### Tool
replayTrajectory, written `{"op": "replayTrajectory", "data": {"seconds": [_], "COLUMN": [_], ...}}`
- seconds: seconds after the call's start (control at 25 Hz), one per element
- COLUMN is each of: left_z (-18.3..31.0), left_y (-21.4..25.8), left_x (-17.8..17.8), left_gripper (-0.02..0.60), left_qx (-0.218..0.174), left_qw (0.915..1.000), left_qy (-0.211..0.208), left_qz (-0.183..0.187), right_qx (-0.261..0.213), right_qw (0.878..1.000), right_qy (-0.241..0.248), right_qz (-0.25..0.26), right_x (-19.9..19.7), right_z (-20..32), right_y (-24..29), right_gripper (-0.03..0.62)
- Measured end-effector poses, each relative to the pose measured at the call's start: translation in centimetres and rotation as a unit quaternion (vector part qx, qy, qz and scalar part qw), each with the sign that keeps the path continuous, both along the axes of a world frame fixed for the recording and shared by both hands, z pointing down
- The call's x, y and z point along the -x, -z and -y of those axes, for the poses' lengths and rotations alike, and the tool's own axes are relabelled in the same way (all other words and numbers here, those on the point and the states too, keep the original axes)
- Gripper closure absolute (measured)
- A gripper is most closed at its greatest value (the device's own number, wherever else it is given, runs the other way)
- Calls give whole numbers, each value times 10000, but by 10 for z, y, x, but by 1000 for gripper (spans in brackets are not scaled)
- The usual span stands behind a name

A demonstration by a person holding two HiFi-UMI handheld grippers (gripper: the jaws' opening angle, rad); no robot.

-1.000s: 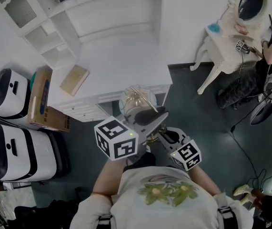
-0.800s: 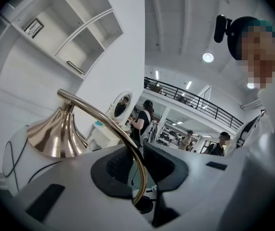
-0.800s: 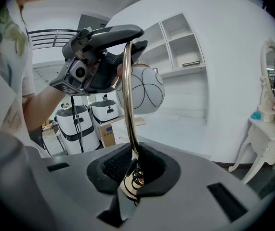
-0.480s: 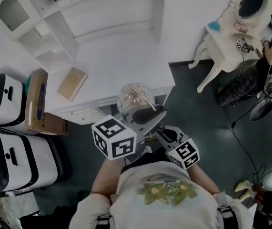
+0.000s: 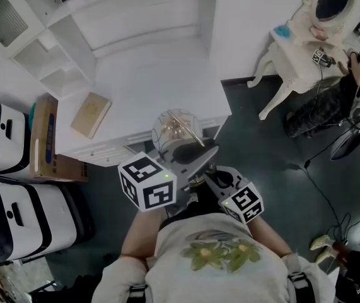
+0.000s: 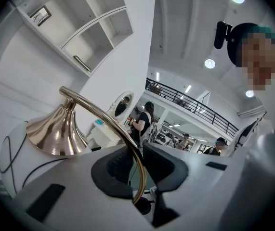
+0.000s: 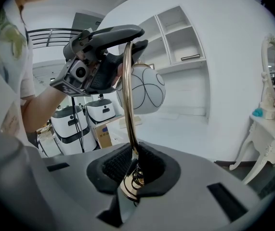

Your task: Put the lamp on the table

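The lamp (image 5: 174,130) has a clear globe shade and a curved gold stem (image 6: 103,117). It is held in the air just over the front edge of the white table (image 5: 161,74). My left gripper (image 5: 195,153) is shut on the upper bend of the stem, below the gold cone (image 6: 55,134). My right gripper (image 5: 200,180) is shut on the stem (image 7: 129,105) low down, where a coiled spring sits between its pads. In the right gripper view the globe (image 7: 144,90) hangs beside the left gripper (image 7: 113,47).
A tan book (image 5: 91,114) lies on the table's left part, with white shelves (image 5: 47,49) behind. A cardboard box (image 5: 44,137) and two white machines (image 5: 16,213) stand at the left. A white vanity table (image 5: 306,36) and a seated person (image 5: 356,62) are at the right.
Both grippers keep their hold on the stem. The lamp has drifted slightly left, and the head view has shifted a little over the table.
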State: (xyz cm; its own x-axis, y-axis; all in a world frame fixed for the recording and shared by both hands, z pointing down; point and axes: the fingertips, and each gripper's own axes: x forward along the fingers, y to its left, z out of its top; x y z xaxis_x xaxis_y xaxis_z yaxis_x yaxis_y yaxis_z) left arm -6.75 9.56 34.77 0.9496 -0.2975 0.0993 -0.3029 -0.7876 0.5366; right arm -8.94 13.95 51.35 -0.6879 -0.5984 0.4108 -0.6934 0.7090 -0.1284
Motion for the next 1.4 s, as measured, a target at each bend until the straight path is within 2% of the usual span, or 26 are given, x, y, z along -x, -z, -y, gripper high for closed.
{"op": "replayTrajectory", "data": {"seconds": [0.24,0.6,1.0,1.16,1.4], "left_z": [25,75,139,161,189], "left_y": [-4,4,19,22,28], "left_x": [-4,-14,-22,-25,-33], "left_gripper": [502,502,502,502,502], "left_qx": [-43,-139,-299,-339,-413], "left_qw": [9998,9997,9994,9991,9986], "left_qy": [-20,11,51,80,57], "left_qz": [187,182,194,257,329], "right_qx": [-11,-114,-348,-253,-427], "right_qw": [10000,9997,9992,9995,9988], "right_qy": [32,192,207,190,225], "right_qz": [-15,-99,36,-49,77], "right_x": [-4,-13,-18,-23,-25], "right_z": [24,77,148,169,200], "right_y": [-1,1,19,15,26], "right_gripper": [534,534,534,534,534]}}
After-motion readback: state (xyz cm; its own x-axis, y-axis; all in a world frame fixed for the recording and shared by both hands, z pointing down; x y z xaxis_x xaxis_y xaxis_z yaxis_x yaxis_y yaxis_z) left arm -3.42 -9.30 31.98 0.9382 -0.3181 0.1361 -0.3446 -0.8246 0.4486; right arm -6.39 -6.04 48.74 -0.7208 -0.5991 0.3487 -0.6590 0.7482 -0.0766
